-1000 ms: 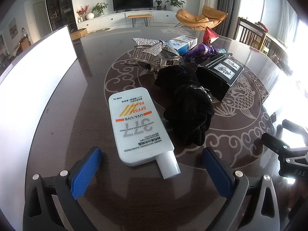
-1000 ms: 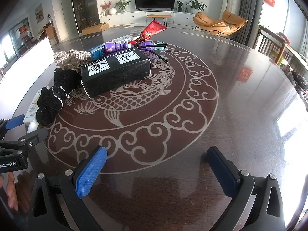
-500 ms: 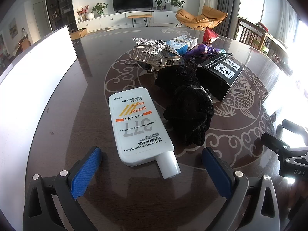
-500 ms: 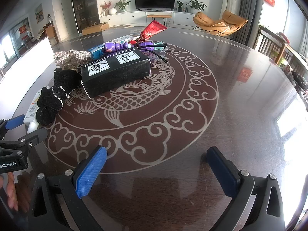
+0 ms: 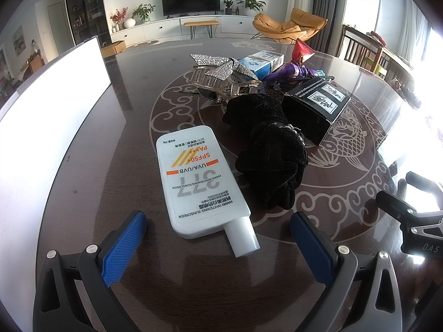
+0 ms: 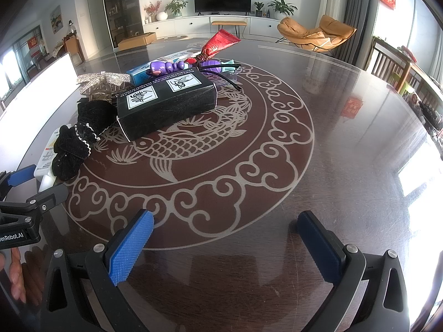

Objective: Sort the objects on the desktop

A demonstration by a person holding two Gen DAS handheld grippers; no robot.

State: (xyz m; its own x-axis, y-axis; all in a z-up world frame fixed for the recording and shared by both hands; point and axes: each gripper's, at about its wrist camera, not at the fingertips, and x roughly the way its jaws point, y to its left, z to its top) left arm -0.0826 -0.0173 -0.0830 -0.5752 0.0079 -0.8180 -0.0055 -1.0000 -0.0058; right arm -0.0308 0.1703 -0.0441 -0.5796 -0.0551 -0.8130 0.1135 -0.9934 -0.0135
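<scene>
Nothing has moved since earlier | left tongs [image 5: 217, 244] apart, bracketing sunscreen [image 5: 198, 179] cap, probably lined up to grasp | right tongs [image 6: 224, 244] apart over bare desk [image 6: 346, 152] | clutter heaped mid-desk, unsorted

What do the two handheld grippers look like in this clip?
Both the left gripper and right gripper have black plastic frames with silver screws and ridged blue pads. White lettering marks their bodies. No sleeve shows; only fingertips appear.

White sunscreen tube [image 5: 200, 182], orange stripes; black scrunchie [image 5: 272, 160]; black box [image 6: 166, 101], white labels; blue fingers [image 5: 123, 247].
</scene>
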